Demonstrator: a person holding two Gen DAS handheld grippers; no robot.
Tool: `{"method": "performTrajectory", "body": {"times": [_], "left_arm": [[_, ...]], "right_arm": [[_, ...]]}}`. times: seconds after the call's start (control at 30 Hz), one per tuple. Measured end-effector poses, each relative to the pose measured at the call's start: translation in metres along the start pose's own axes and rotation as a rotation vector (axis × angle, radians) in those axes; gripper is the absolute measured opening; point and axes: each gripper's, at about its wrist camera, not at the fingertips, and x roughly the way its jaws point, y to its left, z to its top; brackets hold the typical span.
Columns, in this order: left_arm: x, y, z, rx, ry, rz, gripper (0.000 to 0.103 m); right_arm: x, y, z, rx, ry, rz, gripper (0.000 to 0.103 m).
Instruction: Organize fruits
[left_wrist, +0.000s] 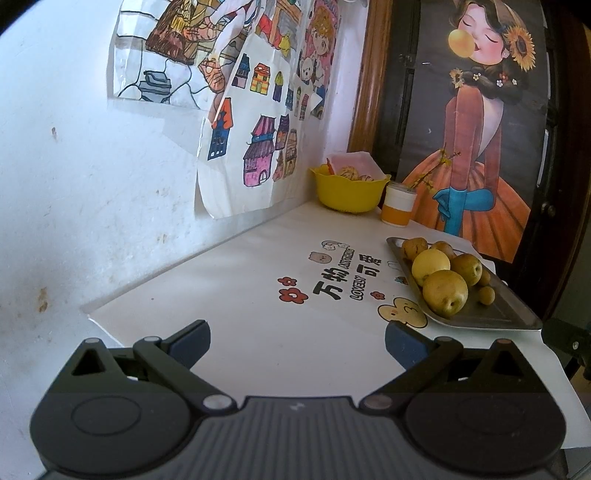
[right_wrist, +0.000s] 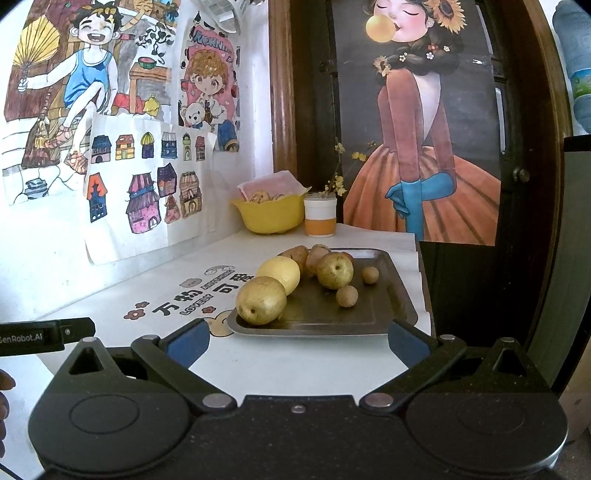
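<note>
Both grippers, left (left_wrist: 297, 341) and right (right_wrist: 297, 341), gape empty before the tray (right_wrist: 391, 295), ready to take fruit (right_wrist: 261, 300).

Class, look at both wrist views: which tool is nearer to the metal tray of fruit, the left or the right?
The right tool. It sits open directly in front of the metal tray, nearly at its near rim. The left tool, also open, hangs over the tablecloth with the tray off to its right.

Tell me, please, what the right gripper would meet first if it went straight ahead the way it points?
Probably the near rim of the metal tray, then the pear at its front corner; the open right gripper holds nothing, though depth is uncertain.
</note>
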Motion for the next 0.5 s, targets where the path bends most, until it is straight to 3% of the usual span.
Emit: {"method": "performTrajectory", "body": {"times": [0.5], "left_arm": [[0.0002,0.0006,0.0000,0.000,0.001,0.000,0.103]], "right_arm": [[0.0007,0.0009,-0.0007,-0.001,0.002,0.002,0.102]]}}
